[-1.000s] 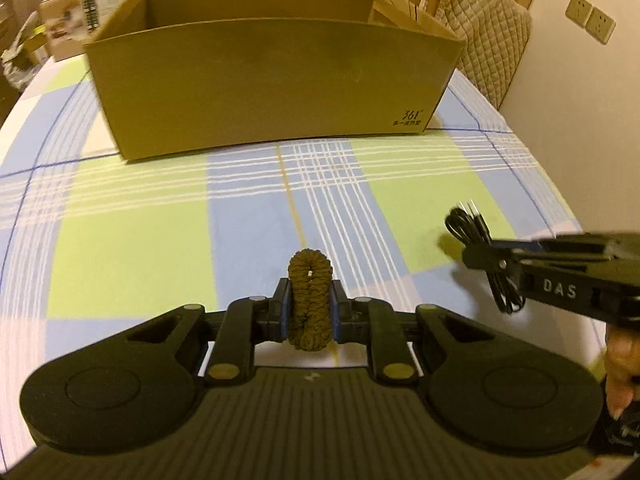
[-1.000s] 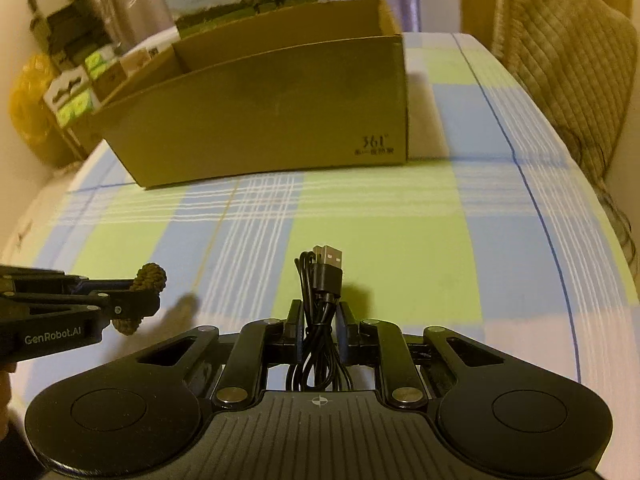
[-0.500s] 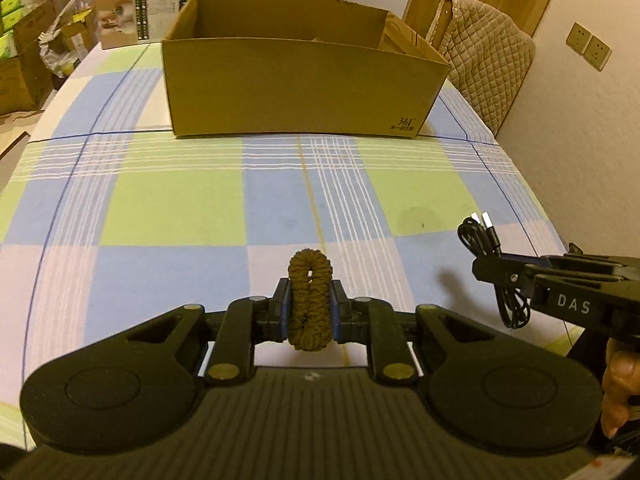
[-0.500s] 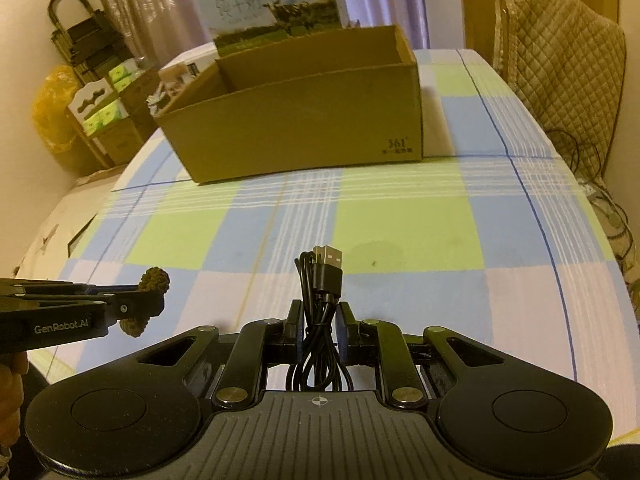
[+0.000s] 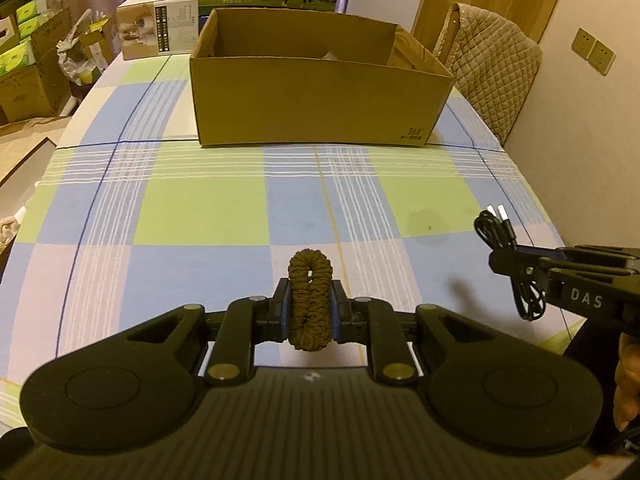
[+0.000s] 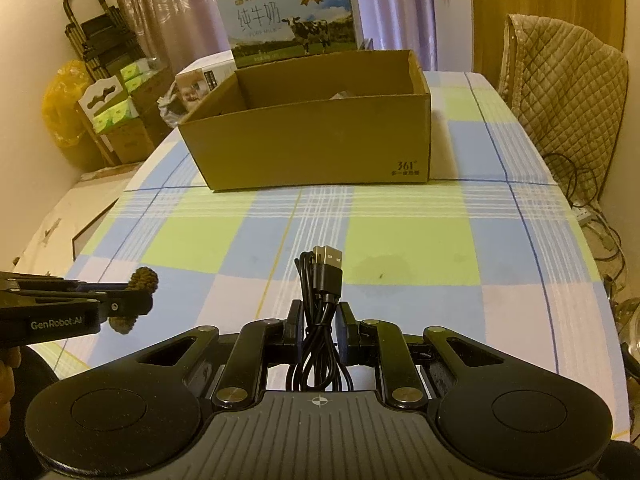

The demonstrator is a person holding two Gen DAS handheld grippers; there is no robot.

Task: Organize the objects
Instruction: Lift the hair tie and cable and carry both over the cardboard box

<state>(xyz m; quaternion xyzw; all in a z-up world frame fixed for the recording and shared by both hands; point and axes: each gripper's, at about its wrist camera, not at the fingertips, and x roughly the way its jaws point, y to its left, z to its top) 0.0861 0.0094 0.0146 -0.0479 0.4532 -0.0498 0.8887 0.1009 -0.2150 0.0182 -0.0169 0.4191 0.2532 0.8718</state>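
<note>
Both claws loaded, held level above the desk [image 5: 208, 208].
Left claw [image 5: 310, 306] is clamped on an upright brown braided cord loop [image 5: 310, 300]. Right claw [image 6: 320, 316] is clamped on a coiled black USB cable [image 6: 322, 300], plug forward. Both point toward the open cardboard box [image 6: 312, 144], well apart from it.

1. Cardboard box [image 5: 320, 104] on the far part of the table [image 5: 200, 208], well ahead of both grippers.
2. Milk carton [image 6: 292, 16] behind the box; smaller carton [image 5: 160, 28] behind and left.
3. Padded chair [image 6: 568, 80] right of the table.
4. Stacked boxes [image 6: 116, 116] off the table, left.
</note>
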